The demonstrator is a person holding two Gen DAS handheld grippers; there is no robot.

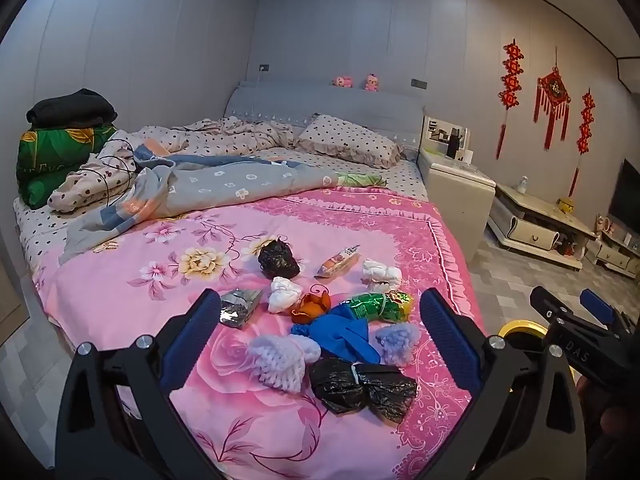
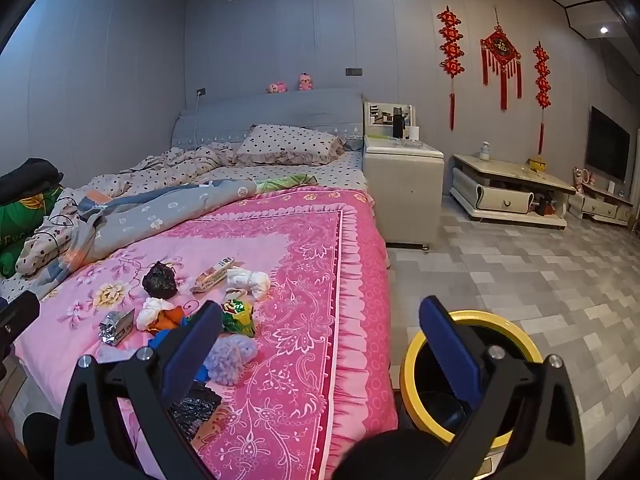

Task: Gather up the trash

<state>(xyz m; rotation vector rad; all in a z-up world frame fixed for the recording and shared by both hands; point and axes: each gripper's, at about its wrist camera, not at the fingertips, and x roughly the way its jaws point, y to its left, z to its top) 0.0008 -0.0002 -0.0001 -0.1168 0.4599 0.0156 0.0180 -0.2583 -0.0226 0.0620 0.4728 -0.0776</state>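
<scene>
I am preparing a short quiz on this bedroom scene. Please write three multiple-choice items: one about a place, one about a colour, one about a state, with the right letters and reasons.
1. Where does the trash bin stand?
A. on the bed
B. on the floor beside the bed
C. on the nightstand

2. What colour is the bin's rim?
A. yellow
B. red
C. white

3. What is the state of the left hand-held gripper?
A. shut on a black bag
B. shut and empty
C. open and empty

Answers:
1 B: the trash bin sits on the tiled floor next to the pink bedspread.
2 A: its rim is plainly yellow.
3 C: the left hand-held gripper has its fingers spread above the trash pile, holding nothing.
</scene>
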